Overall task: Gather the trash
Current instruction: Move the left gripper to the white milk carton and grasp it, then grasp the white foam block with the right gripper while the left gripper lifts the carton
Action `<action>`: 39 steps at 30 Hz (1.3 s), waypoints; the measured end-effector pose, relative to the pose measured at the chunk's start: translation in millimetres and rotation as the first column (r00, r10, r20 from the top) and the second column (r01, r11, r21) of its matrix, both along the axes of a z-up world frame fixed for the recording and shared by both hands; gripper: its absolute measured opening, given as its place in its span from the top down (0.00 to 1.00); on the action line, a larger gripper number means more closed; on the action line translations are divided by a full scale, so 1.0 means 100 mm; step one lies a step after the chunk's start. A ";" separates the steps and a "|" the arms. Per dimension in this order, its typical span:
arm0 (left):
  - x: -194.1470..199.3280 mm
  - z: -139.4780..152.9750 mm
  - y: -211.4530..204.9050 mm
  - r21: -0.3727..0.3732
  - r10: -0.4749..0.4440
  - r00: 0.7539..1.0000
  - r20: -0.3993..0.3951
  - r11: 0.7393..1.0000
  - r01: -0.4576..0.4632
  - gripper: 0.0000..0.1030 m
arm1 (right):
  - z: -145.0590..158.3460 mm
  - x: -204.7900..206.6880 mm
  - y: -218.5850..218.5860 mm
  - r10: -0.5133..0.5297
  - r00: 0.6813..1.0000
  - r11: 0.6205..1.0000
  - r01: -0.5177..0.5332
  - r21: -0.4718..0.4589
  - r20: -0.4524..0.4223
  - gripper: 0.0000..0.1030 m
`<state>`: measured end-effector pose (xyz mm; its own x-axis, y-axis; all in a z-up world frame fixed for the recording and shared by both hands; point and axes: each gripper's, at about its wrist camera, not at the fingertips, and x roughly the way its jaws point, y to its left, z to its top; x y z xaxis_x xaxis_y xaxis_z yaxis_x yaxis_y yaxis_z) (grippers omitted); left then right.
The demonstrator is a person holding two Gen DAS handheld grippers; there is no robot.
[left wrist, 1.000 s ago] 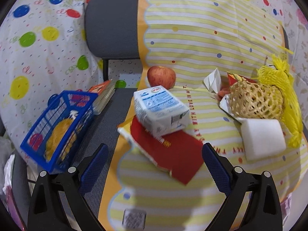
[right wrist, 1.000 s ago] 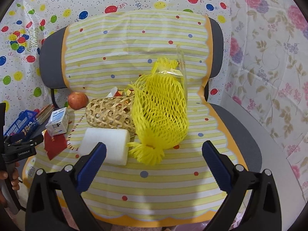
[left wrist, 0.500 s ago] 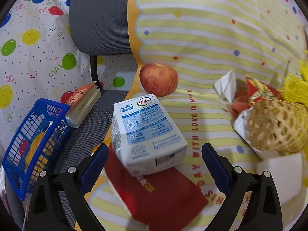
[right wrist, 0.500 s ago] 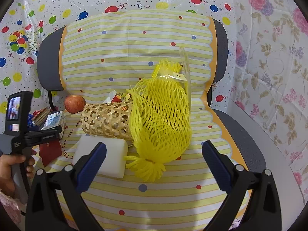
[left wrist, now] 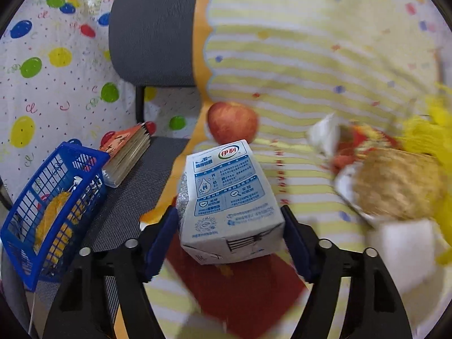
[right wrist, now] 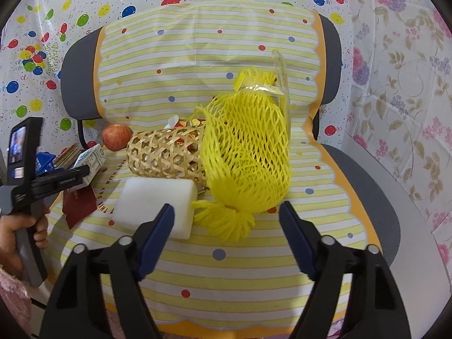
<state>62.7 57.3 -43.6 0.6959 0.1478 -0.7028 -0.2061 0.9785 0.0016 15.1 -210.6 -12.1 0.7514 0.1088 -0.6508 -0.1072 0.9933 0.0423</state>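
Milk carton fills the middle of the left wrist view, lying on a dark red packet on the striped yellow chair cover. The left gripper has its blue pads on either side of the carton's near end and its jaws are closing, the pads at the carton's sides; whether they already press it I cannot tell. Behind the carton sits a red apple. To the left, on the bare grey seat, stand a blue wire basket and a small book. At right, blurred, are a woven bamboo basket and a white foam block

From the right wrist view, the right gripper hangs above the cover with its jaws closing and nothing between them. Just ahead lie the foam block and a yellow net bag, the bag draped against the bamboo basket. Far left, a hand holds the left gripper at the carton
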 end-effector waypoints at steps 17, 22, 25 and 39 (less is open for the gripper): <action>-0.70 0.05 -0.09 -0.032 -0.151 0.988 0.040 0.988 0.153 0.16 | -0.13 -0.11 0.13 0.073 0.997 0.997 -0.073 0.019 -0.037 0.33; -0.65 -0.10 0.01 -0.018 -0.127 0.992 -0.001 0.992 0.127 0.14 | -0.19 -0.11 0.11 0.079 0.996 0.997 -0.078 0.022 -0.049 0.32; -0.61 -0.20 0.11 -0.058 -0.119 0.993 -0.014 0.991 0.118 0.18 | -0.22 -0.10 0.12 0.087 0.995 0.996 -0.085 0.027 -0.057 0.32; -0.81 0.22 -0.07 -0.090 -0.178 0.979 0.100 0.978 0.187 0.31 | -0.24 -0.08 0.35 0.206 0.978 0.977 -0.205 0.055 -0.023 0.44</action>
